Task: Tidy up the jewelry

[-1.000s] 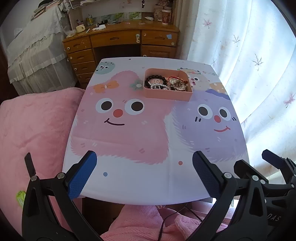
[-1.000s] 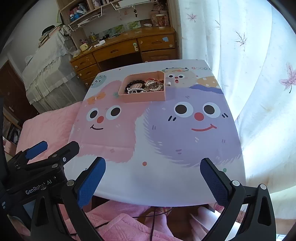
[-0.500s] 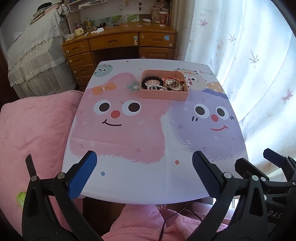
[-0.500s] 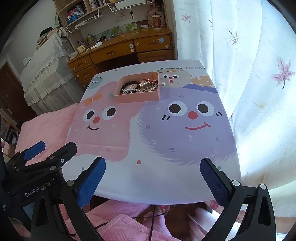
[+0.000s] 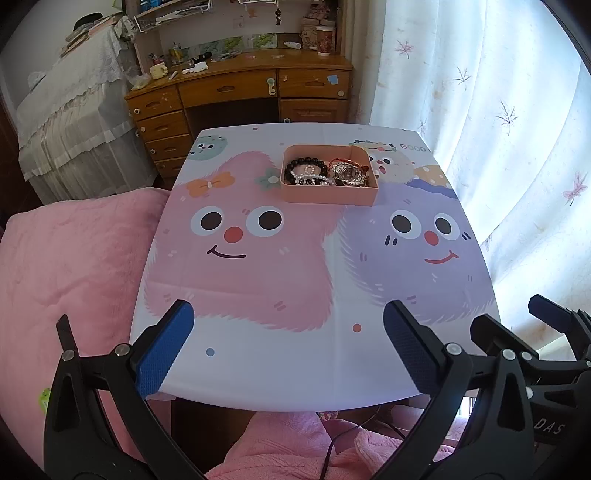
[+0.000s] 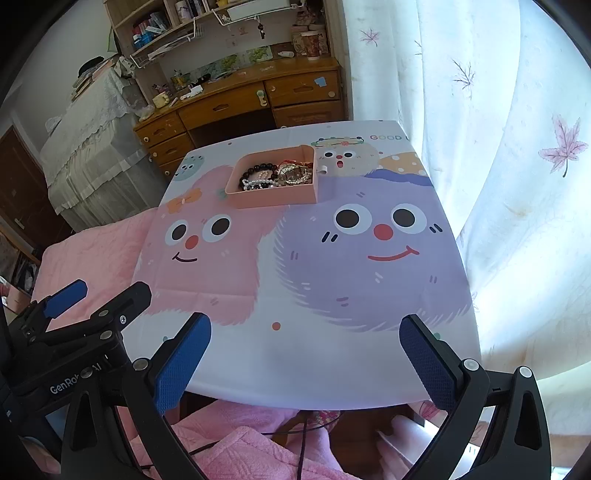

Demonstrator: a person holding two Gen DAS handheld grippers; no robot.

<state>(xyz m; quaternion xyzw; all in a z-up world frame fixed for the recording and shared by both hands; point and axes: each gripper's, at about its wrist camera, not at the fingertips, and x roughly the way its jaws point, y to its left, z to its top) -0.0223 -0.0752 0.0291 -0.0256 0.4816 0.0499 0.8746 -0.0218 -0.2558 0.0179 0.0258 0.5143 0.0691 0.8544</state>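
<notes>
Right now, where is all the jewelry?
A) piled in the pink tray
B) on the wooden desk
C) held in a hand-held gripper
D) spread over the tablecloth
A: the beads and bracelets all lie inside the pink tray, and both hand-held grippers, left and right, are open and empty.

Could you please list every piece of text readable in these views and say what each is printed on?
"GOOD", cut off at the edge: tablecloth.
"GenRo", then a screw, then "AI": left gripper body, right wrist view.
"DAS": right gripper body, left wrist view.
Shelf books: too small to read.
</notes>
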